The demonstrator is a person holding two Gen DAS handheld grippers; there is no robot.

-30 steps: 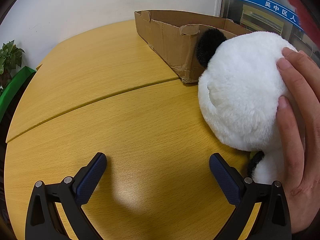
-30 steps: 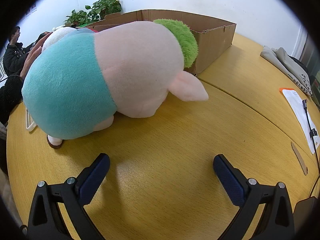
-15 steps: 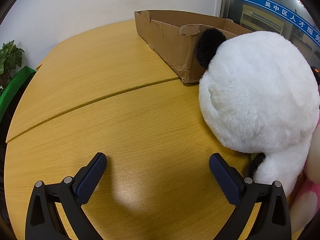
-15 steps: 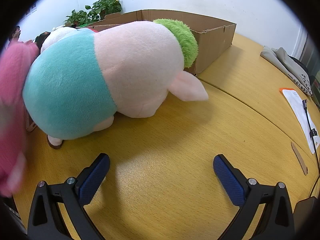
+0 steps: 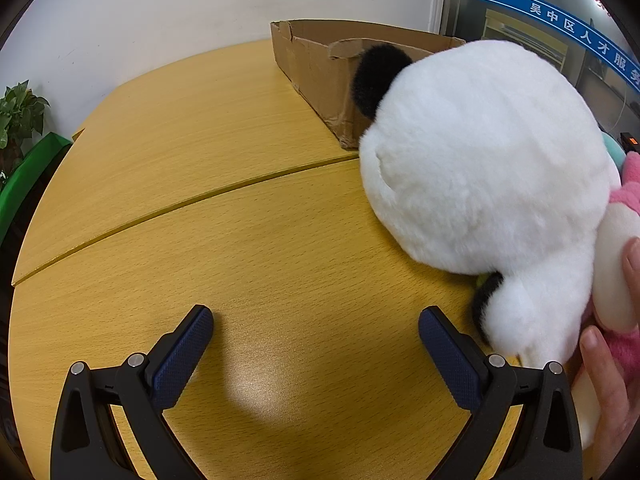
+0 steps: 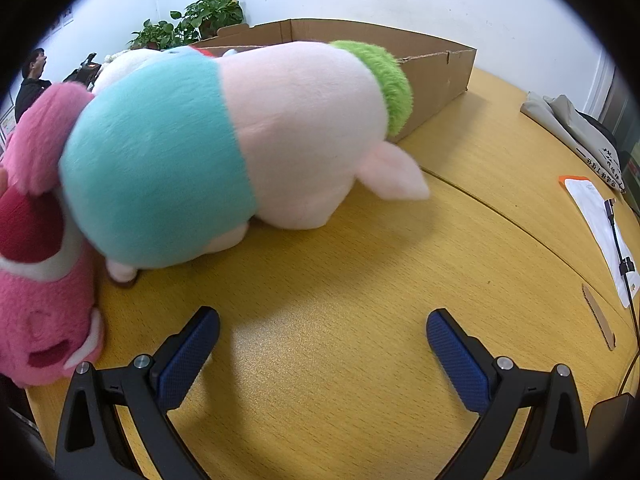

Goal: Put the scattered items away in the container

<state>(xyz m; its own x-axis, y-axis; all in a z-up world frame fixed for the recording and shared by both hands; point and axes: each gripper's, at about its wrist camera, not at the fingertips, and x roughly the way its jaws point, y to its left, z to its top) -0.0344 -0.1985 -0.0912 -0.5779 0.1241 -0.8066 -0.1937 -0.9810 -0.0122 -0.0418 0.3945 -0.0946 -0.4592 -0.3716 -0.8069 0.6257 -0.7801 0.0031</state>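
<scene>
Hovering above the bare bench [image 5: 248,240], the left hand-held gripper [image 5: 316,330] gaped wide and empty beside the white panda plush [image 5: 488,168], which touched the cardboard box [image 5: 316,64]. The right hand-held gripper [image 6: 323,334] was equally spread, gripping nothing, near the pink bear plush [image 6: 44,280] and the pig plush [image 6: 224,136]

panda plush [image 5: 480,160] white, black | pig plush [image 6: 240,140] pink, teal, green

Bright even indoor light, soft shadows, fisheye-warped dark corners, slight motion blur
</scene>
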